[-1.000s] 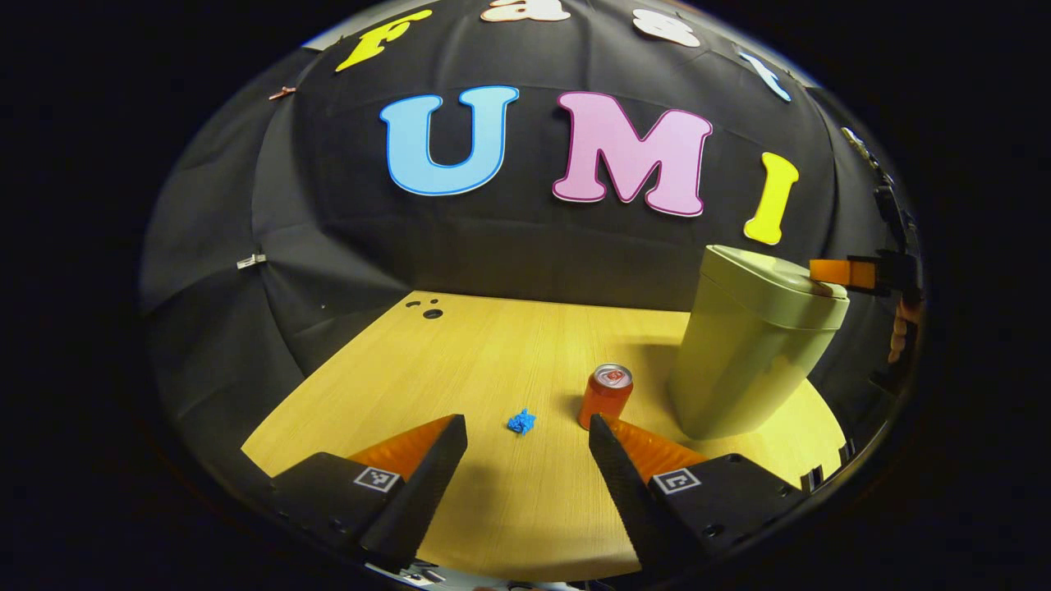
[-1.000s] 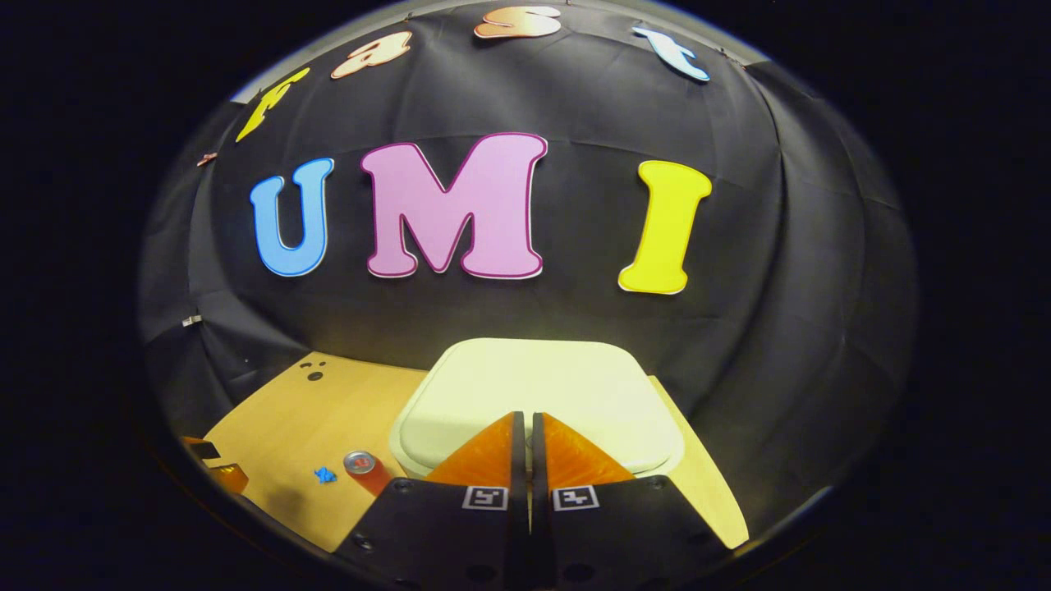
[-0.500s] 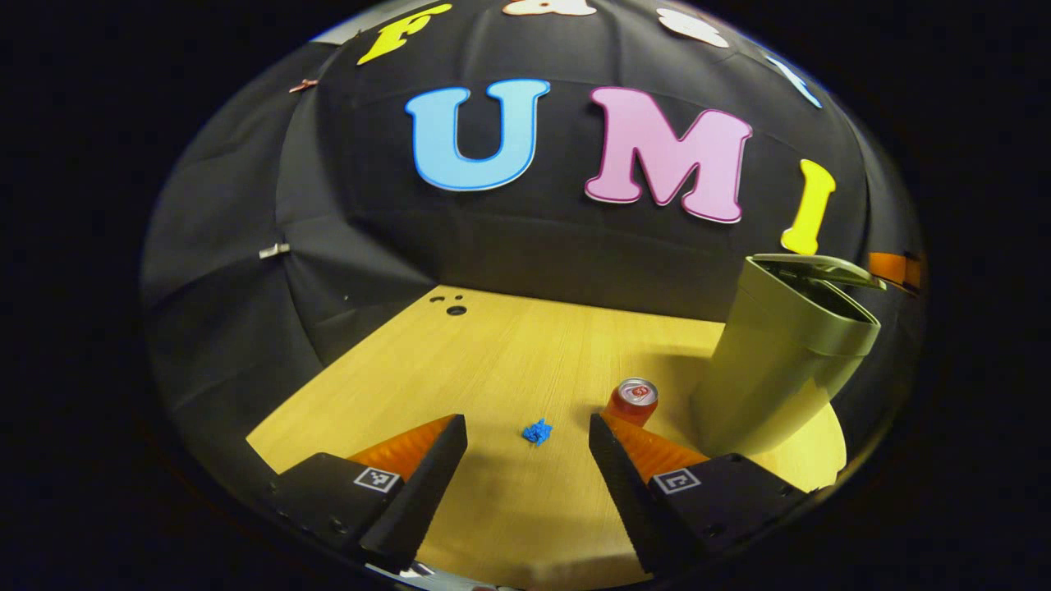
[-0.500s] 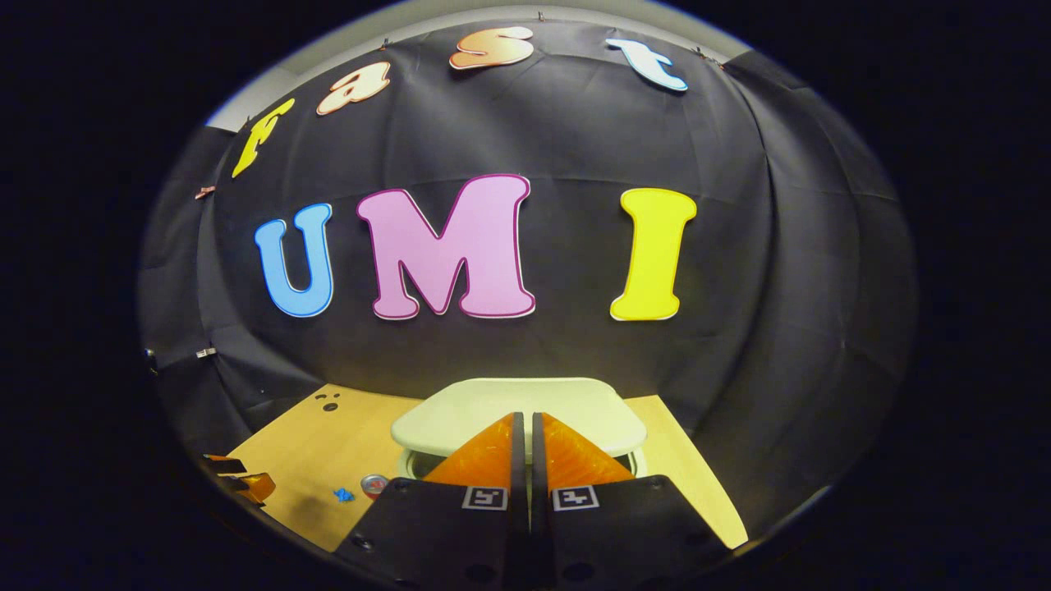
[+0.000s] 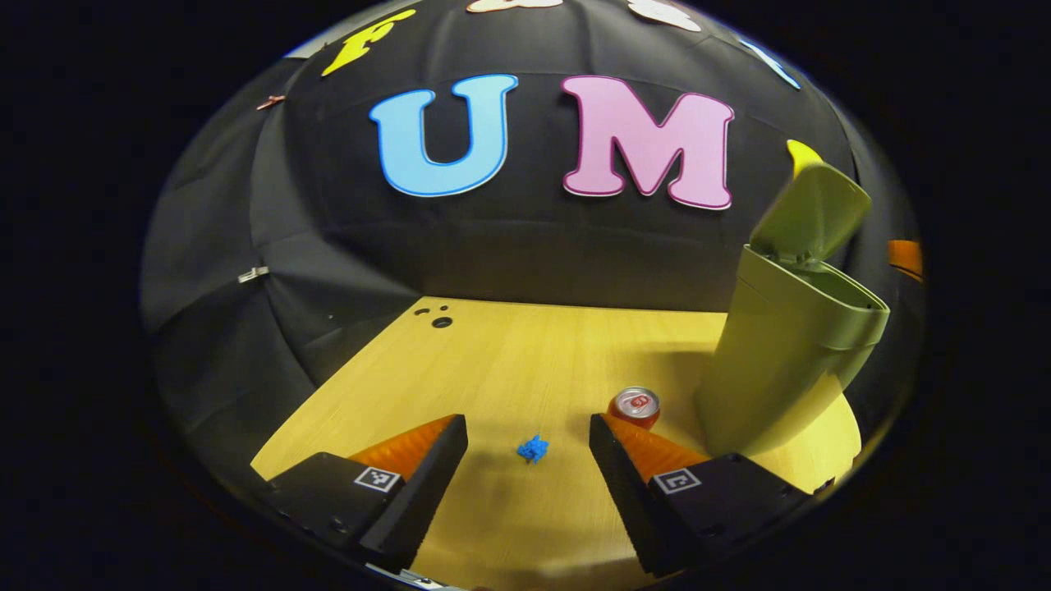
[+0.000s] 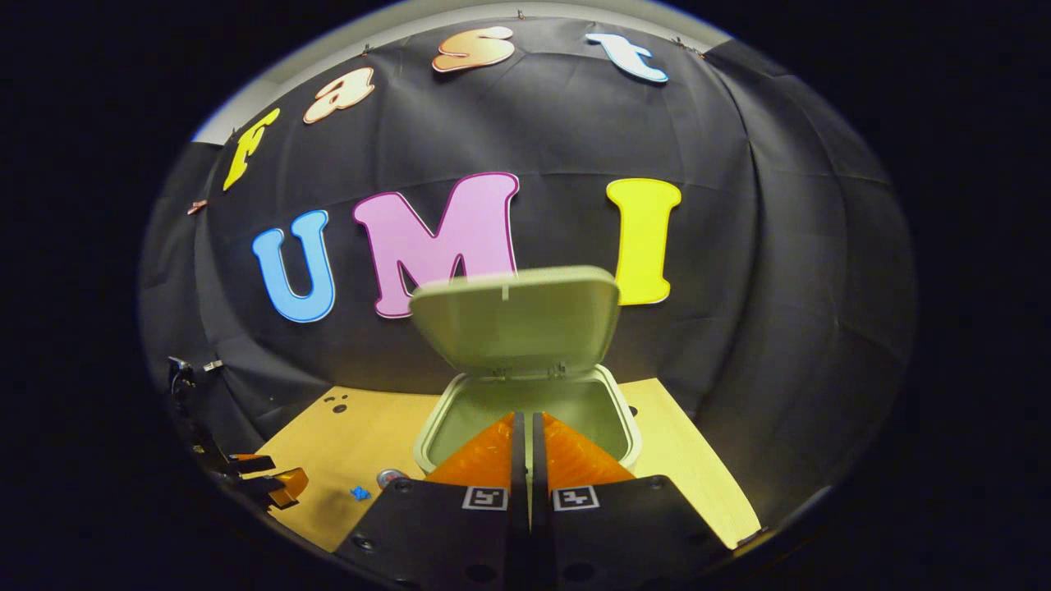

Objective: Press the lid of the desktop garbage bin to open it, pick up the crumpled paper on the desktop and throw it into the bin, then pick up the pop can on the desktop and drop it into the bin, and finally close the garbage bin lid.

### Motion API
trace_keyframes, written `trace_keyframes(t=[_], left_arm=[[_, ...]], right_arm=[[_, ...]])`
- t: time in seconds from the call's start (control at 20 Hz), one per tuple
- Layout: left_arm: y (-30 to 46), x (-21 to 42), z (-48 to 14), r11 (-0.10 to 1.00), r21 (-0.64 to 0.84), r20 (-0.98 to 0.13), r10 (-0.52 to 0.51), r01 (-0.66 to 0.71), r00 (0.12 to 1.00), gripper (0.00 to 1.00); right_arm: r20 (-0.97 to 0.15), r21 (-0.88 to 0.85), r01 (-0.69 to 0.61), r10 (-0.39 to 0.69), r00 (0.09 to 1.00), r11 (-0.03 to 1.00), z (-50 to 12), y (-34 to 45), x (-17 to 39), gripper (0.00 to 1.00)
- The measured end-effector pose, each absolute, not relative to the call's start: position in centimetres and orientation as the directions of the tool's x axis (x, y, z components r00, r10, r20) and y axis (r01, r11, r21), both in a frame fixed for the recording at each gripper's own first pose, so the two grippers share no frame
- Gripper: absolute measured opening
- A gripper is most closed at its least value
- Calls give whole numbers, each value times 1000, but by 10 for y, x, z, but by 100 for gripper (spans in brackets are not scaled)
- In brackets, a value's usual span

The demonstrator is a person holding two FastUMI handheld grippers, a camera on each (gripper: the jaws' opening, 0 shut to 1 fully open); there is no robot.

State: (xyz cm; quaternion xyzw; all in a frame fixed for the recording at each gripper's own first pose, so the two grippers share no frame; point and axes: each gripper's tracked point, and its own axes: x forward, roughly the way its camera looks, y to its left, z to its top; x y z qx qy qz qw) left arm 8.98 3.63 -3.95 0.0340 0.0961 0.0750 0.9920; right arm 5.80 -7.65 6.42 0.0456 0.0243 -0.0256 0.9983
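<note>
Between left tool [image 5: 528,447] fingers, crumpled paper [image 5: 532,449]

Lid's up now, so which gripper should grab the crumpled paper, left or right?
Left. The left gripper is open, with the crumpled paper between its fingers' line; the right gripper is shut above the open bin.

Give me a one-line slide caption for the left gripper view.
Open left gripper frames the crumpled paper on the desk, pop can beside the bin, lid raised.

wooden table [image 5: 493,361] | on it: garbage bin [image 5: 780,361], pop can [image 5: 635,405], crumpled paper [image 5: 533,449]
</note>
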Motion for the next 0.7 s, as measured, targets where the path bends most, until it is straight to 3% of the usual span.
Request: trace_keyframes(t=[0.3,0.7], left_arm=[[43,118,-43,994,102,-188,57,-39,981,96],[67,149,-102,998,42,-313,-22,37,949,96]], right_arm=[[-74,111,135,-127,989,985,58,-67,52,5],[-121,63,161,-153,981,985,41,-42,42,5]])
